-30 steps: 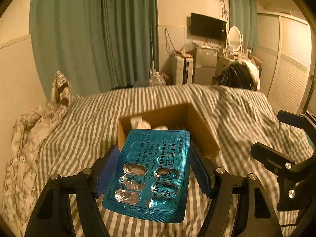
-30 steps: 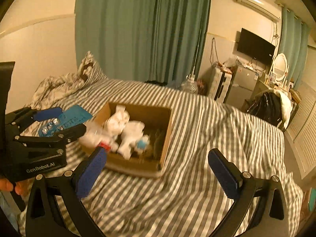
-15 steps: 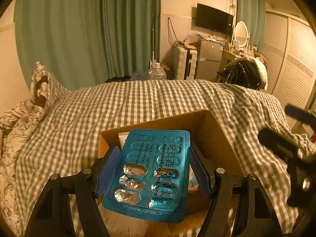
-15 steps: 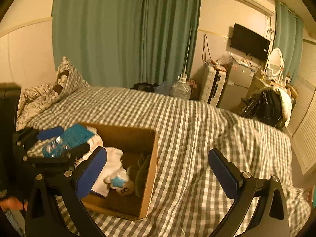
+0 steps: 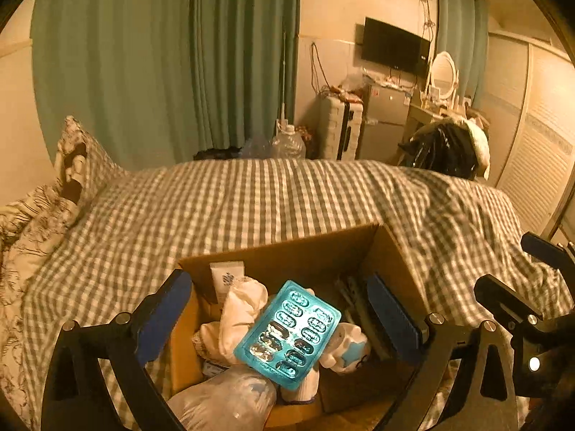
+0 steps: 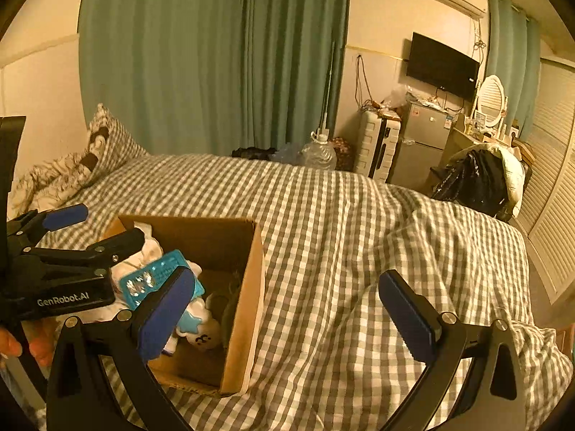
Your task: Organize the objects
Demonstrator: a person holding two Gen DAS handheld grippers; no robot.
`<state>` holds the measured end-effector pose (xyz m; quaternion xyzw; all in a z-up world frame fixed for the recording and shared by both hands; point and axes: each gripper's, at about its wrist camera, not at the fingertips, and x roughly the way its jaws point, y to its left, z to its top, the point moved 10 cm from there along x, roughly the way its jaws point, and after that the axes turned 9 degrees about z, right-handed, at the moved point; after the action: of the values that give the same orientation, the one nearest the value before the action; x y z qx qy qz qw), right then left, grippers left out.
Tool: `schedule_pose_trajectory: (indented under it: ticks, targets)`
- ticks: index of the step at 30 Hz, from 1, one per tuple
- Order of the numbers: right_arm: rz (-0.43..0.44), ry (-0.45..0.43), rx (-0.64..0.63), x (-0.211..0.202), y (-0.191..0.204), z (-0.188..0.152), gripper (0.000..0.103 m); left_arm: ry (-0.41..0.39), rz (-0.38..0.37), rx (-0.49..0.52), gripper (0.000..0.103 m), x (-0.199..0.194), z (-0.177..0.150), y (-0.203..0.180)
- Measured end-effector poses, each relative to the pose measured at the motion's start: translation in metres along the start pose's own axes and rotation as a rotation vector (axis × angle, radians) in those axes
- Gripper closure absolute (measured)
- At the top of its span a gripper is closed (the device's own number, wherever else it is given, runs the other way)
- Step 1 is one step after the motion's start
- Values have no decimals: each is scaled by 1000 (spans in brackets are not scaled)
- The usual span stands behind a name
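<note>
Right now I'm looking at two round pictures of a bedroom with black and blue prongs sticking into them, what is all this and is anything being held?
Those prongs are not a robot. A person holds a hand-operated claw in each hand, and each claw carries a wide-angle camera looking along its two blue-padded fingers.

One picture comes from the left claw, the other from the right claw; the right view also shows the left claw from the side.

Both look over a checked bedspread with an open cardboard box on it. In the box lie a teal pill blister pack, white cloth and a small white toy.

Both claws are open and hold nothing; the pack rests on the things in the box.
</note>
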<state>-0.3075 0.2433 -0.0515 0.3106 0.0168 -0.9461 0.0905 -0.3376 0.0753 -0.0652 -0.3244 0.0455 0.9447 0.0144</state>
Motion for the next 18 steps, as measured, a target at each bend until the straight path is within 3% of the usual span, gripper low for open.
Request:
schedule_pose_trajectory:
  ticks: [10, 18]
  targets:
    - [-28, -138, -20, -87, 17, 45, 0, -155, 75, -46, 0, -91, 38, 34]
    - [-16, -275, 0, -158, 35, 62, 0, -284, 138, -99, 0, -161, 36, 56]
